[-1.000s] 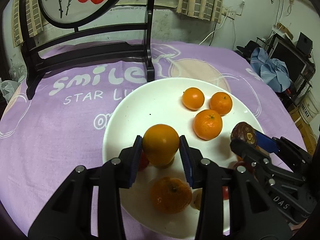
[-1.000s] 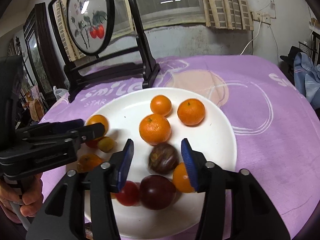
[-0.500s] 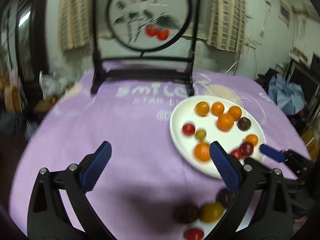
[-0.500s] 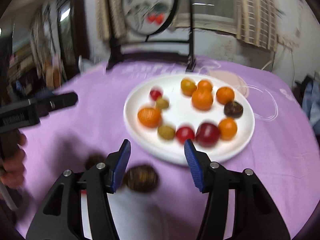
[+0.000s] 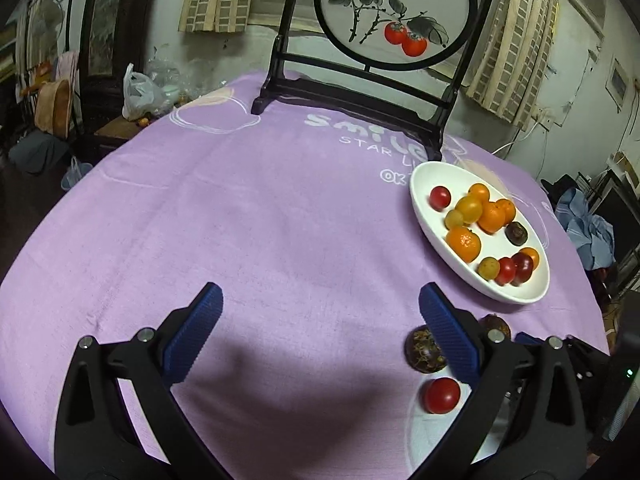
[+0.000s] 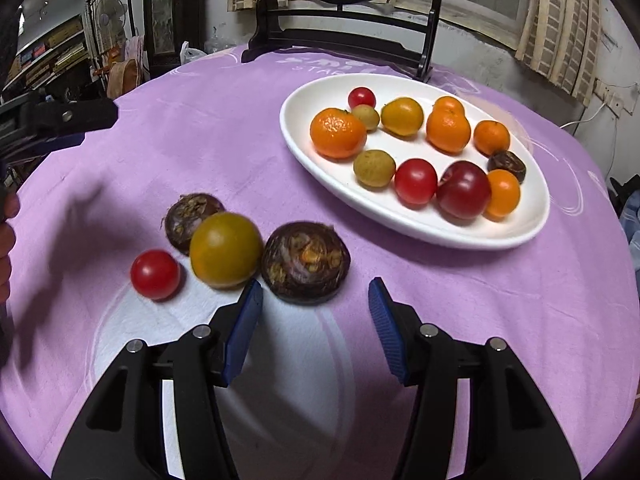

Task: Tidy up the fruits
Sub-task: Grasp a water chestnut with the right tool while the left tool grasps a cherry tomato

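A white oval plate [image 6: 296,136] holds several oranges, tomatoes and dark fruits; it also shows in the left wrist view [image 5: 424,184]. On the purple cloth in front of it lie a red tomato [image 6: 155,274], a yellow-green tomato [image 6: 226,255] and two dark brown fruits [image 6: 306,262] [image 6: 188,216]. My right gripper [image 6: 316,310] is open and empty, just in front of the larger dark fruit. My left gripper [image 5: 320,320] is open and empty over bare cloth, left of the red tomato [image 5: 441,395] and a dark fruit [image 5: 423,351].
A black wooden stand with a round painted screen [image 5: 394,12] stands at the table's far side. The purple tablecloth [image 5: 260,216] covers the round table. Clutter and a plastic bag [image 5: 136,94] lie beyond the left edge, blue cloth [image 5: 588,228] beyond the right.
Both grippers pulled back from the plate toward the table's near side. The left gripper let go of the orange it held over the plate and now stands wide open.
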The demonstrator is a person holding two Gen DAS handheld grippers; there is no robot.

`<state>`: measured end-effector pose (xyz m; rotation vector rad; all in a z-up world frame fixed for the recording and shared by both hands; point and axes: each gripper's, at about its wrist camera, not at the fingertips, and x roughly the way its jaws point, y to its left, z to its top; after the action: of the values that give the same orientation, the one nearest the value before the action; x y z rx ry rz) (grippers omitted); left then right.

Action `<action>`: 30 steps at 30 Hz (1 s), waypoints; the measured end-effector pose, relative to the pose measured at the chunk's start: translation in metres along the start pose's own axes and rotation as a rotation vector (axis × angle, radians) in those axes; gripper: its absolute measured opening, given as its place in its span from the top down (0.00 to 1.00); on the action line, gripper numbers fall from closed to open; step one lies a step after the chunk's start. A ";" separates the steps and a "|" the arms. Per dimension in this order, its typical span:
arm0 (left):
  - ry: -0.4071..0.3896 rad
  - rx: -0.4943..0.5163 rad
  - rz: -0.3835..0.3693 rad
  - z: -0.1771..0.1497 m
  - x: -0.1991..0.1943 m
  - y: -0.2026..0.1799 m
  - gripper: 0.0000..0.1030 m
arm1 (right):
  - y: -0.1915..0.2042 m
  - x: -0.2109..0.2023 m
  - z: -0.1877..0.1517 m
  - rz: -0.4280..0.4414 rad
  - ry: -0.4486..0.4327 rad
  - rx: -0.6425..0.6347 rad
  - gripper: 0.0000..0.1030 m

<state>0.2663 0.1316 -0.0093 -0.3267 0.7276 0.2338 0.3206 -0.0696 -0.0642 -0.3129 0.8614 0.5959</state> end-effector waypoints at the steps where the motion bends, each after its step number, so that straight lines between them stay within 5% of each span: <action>1: 0.004 0.002 -0.001 0.000 0.001 -0.001 0.03 | -0.001 0.002 0.002 0.001 0.000 0.003 0.46; 10: -0.012 0.051 -0.022 -0.003 -0.006 -0.013 0.03 | -0.002 0.012 0.011 0.013 0.004 0.001 0.46; 13: -0.001 0.060 -0.021 -0.004 -0.004 -0.014 0.03 | -0.002 0.011 0.011 0.040 0.002 0.007 0.56; 17: 0.009 0.069 -0.019 -0.004 -0.002 -0.013 0.03 | -0.006 -0.001 0.005 0.047 -0.007 0.064 0.56; 23: 0.088 0.126 -0.143 -0.010 -0.005 -0.021 0.04 | -0.023 -0.041 0.003 0.071 -0.109 0.213 0.56; 30: 0.224 0.446 -0.256 -0.058 0.003 -0.081 0.54 | -0.033 -0.044 0.001 0.051 -0.106 0.279 0.56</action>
<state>0.2589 0.0354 -0.0349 -0.0170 0.9255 -0.2118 0.3187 -0.1116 -0.0281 -0.0059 0.8397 0.5270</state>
